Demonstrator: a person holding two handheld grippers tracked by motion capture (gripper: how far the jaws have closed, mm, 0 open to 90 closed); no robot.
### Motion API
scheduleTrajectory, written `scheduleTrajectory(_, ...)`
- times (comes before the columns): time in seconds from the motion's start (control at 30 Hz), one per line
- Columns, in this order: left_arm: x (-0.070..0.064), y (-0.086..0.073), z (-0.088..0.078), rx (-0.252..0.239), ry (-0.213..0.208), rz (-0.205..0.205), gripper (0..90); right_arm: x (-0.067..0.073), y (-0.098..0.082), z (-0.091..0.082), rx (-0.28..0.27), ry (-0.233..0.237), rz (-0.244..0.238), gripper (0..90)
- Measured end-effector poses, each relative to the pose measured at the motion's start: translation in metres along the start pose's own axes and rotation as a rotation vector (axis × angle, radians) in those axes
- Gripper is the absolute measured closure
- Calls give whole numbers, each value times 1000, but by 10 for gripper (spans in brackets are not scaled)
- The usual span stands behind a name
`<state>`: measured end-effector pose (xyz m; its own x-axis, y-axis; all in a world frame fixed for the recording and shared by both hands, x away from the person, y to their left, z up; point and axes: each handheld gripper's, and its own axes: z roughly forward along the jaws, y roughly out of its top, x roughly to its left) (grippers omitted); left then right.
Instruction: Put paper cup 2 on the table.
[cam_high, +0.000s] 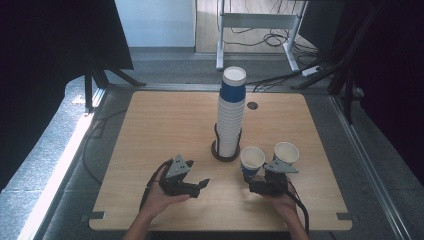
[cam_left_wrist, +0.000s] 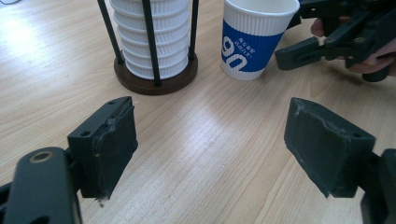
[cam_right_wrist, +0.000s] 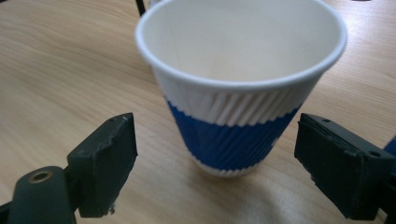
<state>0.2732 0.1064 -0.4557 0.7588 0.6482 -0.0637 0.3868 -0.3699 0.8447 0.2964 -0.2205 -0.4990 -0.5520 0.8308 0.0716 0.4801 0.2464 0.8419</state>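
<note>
Both forearms came in from the near edge of the worktop (cam_high: 150, 120), each hand wrapped around the body of its tool and resting low over the wood. The left hand-held gripper (cam_high: 202, 184) pointed to the right across the worktop, toward the middle; its pads stood wide apart with only bare wood between them, holding nothing. The right hand-held gripper (cam_high: 252, 186) pointed to the left and away from the person, toward the near cup (cam_high: 251, 161). In the right gripper view that cup (cam_right_wrist: 243, 88) stood upright between the two pads, which were spread wide with a clear gap on each side of the cup's wall, so they did not press on it. The cup was white at the rim with a blue ribbed band lower down, and its inside was empty. It stood on the worktop just right of the rack (cam_high: 225, 150), a dark round base with thin black uprights. The rack held a tall stack (cam_high: 231, 115) of nested cups, open ends down, the topmost one blue with a white bottom facing up. A second cup (cam_high: 286, 153) stood upright just right of the first, near the right hand, also empty as far as its mouth showed.
</note>
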Motion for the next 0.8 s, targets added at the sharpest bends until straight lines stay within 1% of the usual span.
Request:
scheduleTrajectory(0.13, 0, 0, 0, 0, 2, -2, 173, 2, -1, -13, -14, 6, -10, 134)
scheduleTrajectory(0.2, 0, 0, -1, -1, 0, 0, 173, 1, 0, -20, -27, 6, -7, 136)
scheduleTrajectory(0.3, -1, 1, -1, -4, -1, 2, 173, 0, 3, -33, -59, 15, -2, 155)
scheduleTrajectory(0.4, -1, 1, -2, -7, 0, 3, 173, 2, 10, -46, -106, 41, -4, 172)
scheduleTrajectory(0.43, 0, 1, -2, -7, 0, 2, 173, 3, 13, -50, -123, 53, -8, 182)
scheduleTrajectory(0.53, 0, 0, -3, -10, 1, 0, 173, 10, 19, -57, -168, 111, -26, 202)
scheduleTrajectory(0.6, -1, 0, -3, -11, 0, 1, 173, 16, 21, -59, -183, 145, -42, 217)
scheduleTrajectory(0.63, -1, 0, -3, -12, -2, 0, 173, 22, 22, -59, -188, 174, -55, 223)
scheduleTrajectory(0.73, -2, -2, -2, -9, -4, 0, 173, 35, 23, -53, -185, 239, -78, 238)
scheduleTrajectory(0.8, -3, -3, -1, -7, -5, 0, 173, 44, 22, -46, -163, 266, -100, 238)
